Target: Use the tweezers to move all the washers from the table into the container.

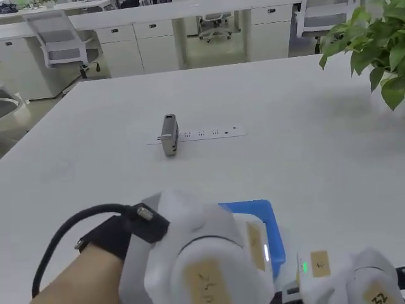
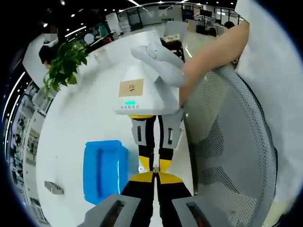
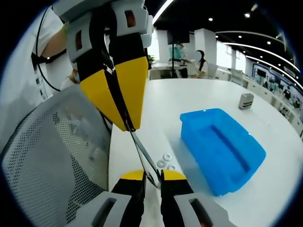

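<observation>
My left gripper (image 3: 127, 127) and right gripper (image 3: 152, 179) both had jaws clamped on the tweezers (image 3: 142, 153), lower centre, probably reseating them beside the washers (image 3: 166, 157).

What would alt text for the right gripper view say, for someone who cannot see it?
Slim metal tweezers run between two yellow-tipped tools, the left tool above and the right tool below, over a white table. A few small washers lie beside a blue container.

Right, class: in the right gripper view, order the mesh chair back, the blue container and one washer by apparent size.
1. mesh chair back (nearness to the camera inflates it)
2. blue container
3. washer
</observation>
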